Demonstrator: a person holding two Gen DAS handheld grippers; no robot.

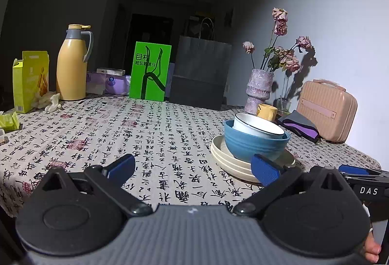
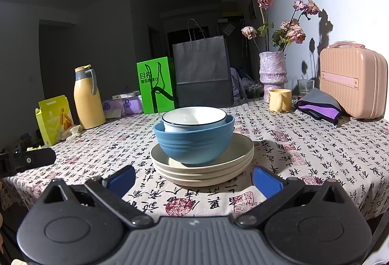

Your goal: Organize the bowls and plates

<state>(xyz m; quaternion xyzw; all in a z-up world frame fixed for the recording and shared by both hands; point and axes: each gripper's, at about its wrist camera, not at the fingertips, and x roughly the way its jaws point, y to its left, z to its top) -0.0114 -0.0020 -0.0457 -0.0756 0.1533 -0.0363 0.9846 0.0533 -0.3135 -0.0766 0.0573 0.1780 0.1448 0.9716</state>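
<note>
Stacking looks done; both tools idle near the table edge.

Nearest: right gripper (image 2: 194, 181) and left gripper (image 1: 193, 169) spread wide, gripping nothing. Beyond, on the tablecloth (image 2: 304, 143): three cream plates (image 2: 202, 164) stacked, blue bowl (image 2: 194, 141) on top, white bowl (image 2: 194, 118) nested inside. Nothing loose seen; probably only retreat left.

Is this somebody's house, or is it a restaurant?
Most likely somebody's home, at a dining table. The tablecloth with printed calligraphy holds everyday clutter: a yellow thermos jug, a vase of dried roses and a small pink suitcase, beside the stacked plates and bowls.
</note>
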